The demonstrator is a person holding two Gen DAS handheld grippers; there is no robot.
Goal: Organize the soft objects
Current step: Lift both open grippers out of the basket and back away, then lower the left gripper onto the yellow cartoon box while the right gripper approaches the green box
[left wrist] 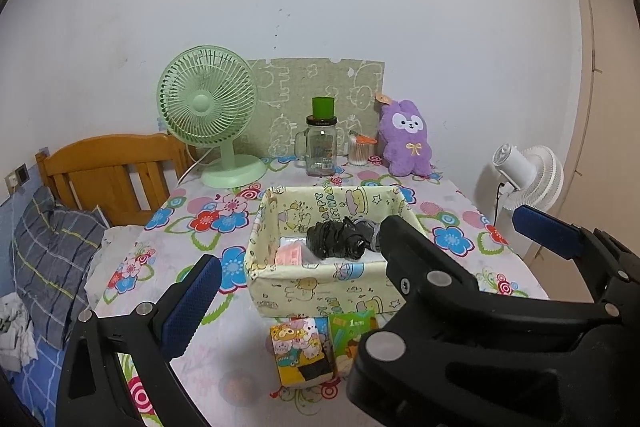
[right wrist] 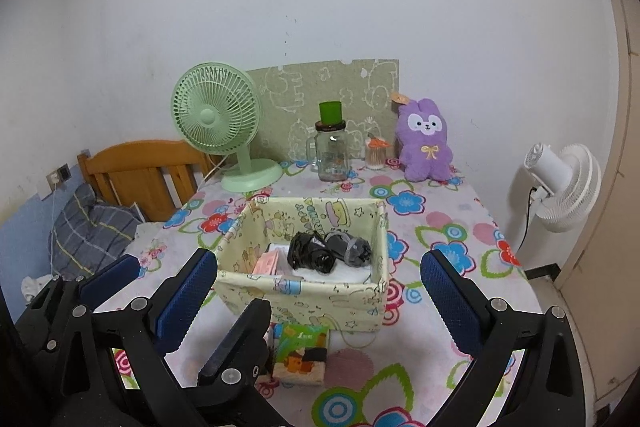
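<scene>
A cream cartoon-print fabric basket stands mid-table. Inside lie a black rolled bundle, a grey rolled bundle and a pink packet. Two small tissue packs lie in front of the basket. A purple plush bunny sits at the back right. My left gripper is open and empty, in front of the basket. My right gripper is open and empty, beside the left one.
A green desk fan, a glass jar with a green cap and a swab jar stand at the back. A white fan stands right of the table. A bed with a wooden headboard is left.
</scene>
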